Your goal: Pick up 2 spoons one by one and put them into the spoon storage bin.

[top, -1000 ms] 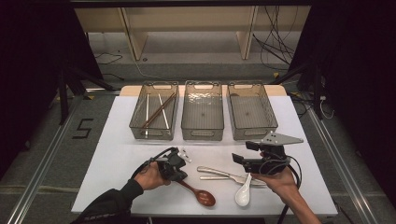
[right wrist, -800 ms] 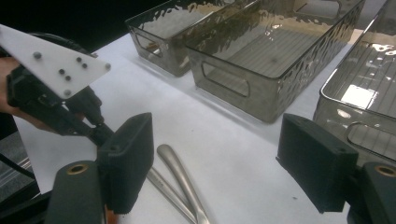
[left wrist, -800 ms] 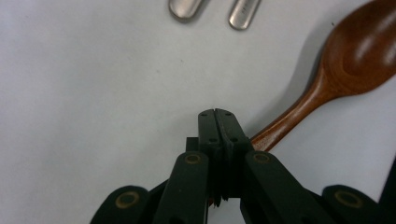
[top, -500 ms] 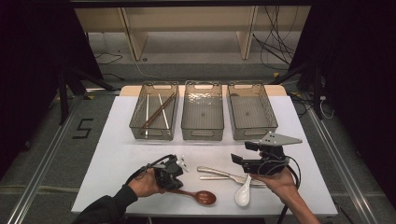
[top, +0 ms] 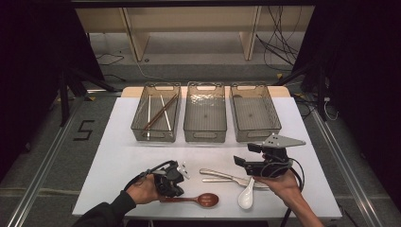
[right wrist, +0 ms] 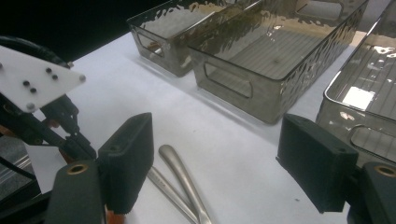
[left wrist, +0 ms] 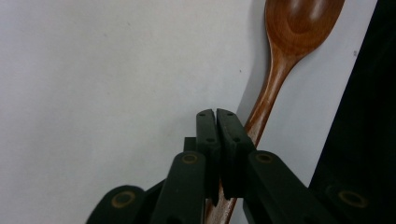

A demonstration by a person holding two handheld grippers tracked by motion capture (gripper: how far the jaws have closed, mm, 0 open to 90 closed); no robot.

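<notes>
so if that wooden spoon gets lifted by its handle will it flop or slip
The wooden spoon looks like one solid carved piece, so it should stay stiff. Its glossy, tapered handle might slide between the left tongs. The broad bowl end probably dips if it is held far back, though it looks light.

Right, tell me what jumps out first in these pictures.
Three clear bins line the table's far side, the left one holding chopsticks. Near the front edge, the left gripper is shut on the handle of a wooden spoon. The right gripper hovers open above metal cutlery and a white spoon.
</notes>
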